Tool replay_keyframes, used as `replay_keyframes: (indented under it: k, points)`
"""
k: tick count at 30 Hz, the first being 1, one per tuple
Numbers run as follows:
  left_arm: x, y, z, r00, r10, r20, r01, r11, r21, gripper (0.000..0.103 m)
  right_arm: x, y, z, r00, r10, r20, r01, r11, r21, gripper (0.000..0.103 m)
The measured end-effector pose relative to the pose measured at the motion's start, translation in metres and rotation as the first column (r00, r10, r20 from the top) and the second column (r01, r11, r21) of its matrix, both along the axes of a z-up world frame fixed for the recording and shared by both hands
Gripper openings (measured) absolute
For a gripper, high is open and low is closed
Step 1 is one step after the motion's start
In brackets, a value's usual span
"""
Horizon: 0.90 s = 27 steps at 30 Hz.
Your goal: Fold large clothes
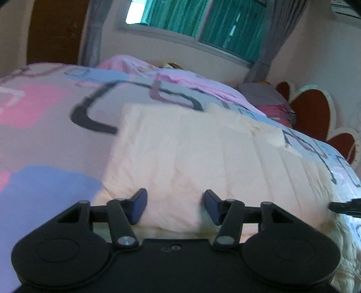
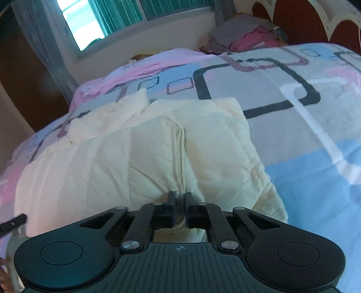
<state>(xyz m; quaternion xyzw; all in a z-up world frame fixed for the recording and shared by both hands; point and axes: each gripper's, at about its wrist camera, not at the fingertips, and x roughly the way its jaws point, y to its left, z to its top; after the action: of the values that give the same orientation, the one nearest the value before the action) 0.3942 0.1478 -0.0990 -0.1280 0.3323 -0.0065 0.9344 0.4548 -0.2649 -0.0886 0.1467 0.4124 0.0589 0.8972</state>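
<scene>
The near edge of the cream garment (image 1: 180,157) is hidden beneath the body of the left gripper (image 1: 175,206), and only a dark tip of the other gripper is seen at the frame edge to its right. In the right wrist view, the pinched fold is concealed between the closed fingers of the right gripper (image 2: 179,209), and the bedspread (image 2: 304,157) ahead is blurred and cut off on the right.

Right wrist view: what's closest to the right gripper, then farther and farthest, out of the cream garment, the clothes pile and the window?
1. Cream garment: pinched in the right gripper.
2. Clothes pile: far right, beyond the bedspread.
3. Window: top left, on the wall.
</scene>
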Motion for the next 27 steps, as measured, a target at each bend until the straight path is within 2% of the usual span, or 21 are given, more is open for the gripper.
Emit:
replay_keyframes:
  k: [1,2,3,7,9,13,17,20,25,26,27]
  points:
    - [-0.002,0.004,0.008,0.999,0.014,0.040,-0.015,1.000,0.013,0.058,-0.003,-0.002,0.008,1.000,-0.014,0.024,0.014,1.000,-0.024,0.011]
    - [-0.003,0.007,0.013,0.997,0.021,0.068,-0.022,1.000,0.019,0.070,-0.007,-0.002,0.017,0.997,-0.037,0.061,0.040,0.997,-0.059,0.034]
    - [0.001,0.011,0.019,0.996,0.027,0.089,-0.029,0.999,0.025,0.073,-0.008,-0.002,0.024,0.993,-0.050,0.105,0.058,0.995,-0.083,0.060]
    - [0.041,0.010,0.026,0.995,-0.033,0.095,0.031,0.999,0.031,0.073,0.021,0.021,0.036,0.988,0.002,0.151,0.011,0.996,-0.083,0.061]
    - [0.064,0.001,0.022,0.993,-0.086,0.082,0.082,0.996,0.047,0.072,0.039,0.041,0.032,0.984,0.057,0.166,-0.036,0.991,-0.125,0.060]
    - [0.099,-0.012,0.000,0.991,-0.136,0.012,0.134,0.987,0.088,0.072,0.068,0.062,0.003,0.991,0.092,0.100,-0.071,0.977,-0.201,0.053]
    - [0.109,-0.004,-0.021,0.988,-0.151,-0.015,0.152,0.984,0.091,0.074,0.078,0.055,-0.029,0.995,0.084,0.059,-0.070,0.975,-0.209,0.053]
    - [0.111,0.000,-0.029,0.987,-0.162,-0.023,0.163,0.983,0.083,0.075,0.076,0.054,-0.040,0.993,0.091,0.070,-0.074,0.975,-0.209,0.053]
    - [0.107,-0.006,-0.021,0.989,-0.143,-0.031,0.146,0.982,0.121,0.075,0.075,0.055,-0.027,0.995,0.074,0.067,-0.057,0.972,-0.226,0.053]
    - [0.104,-0.008,-0.015,0.991,-0.131,-0.029,0.134,0.982,0.136,0.078,0.070,0.055,-0.020,0.995,0.062,0.084,-0.041,0.973,-0.225,0.054]
    - [0.098,-0.011,-0.008,0.992,-0.122,-0.019,0.123,0.982,0.144,0.081,0.062,0.053,-0.013,0.993,0.048,0.107,-0.024,0.975,-0.219,0.062]
